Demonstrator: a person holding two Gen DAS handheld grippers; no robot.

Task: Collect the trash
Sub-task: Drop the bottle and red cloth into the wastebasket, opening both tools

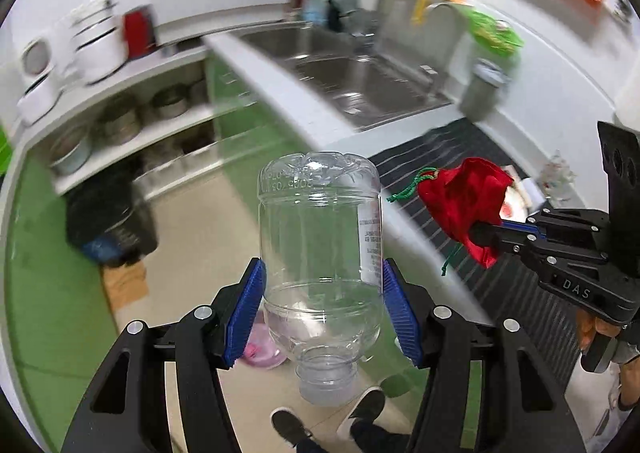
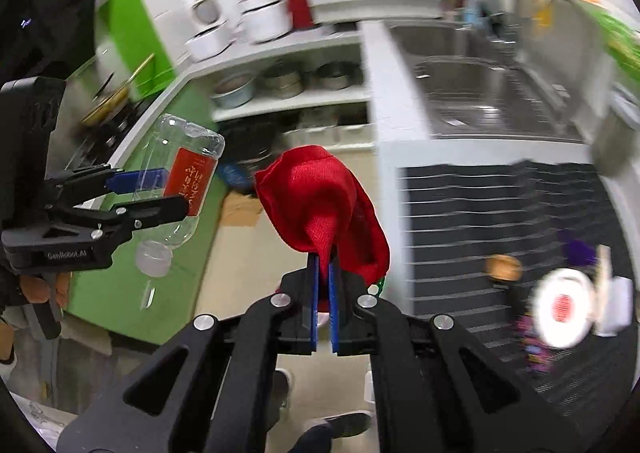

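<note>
Fingers [image 1: 246,313] of the left gripper [image 1: 322,309] are clamped on a clear plastic bottle [image 1: 320,237], held neck-down at the centre of the left wrist view, above the floor. A red drawstring pouch [image 2: 324,209] is pinched by the closed right gripper [image 2: 323,293] at the centre of the right wrist view. A steel sink [image 1: 360,73] is seen at upper centre, set in the worktop [image 1: 280,93].
</note>
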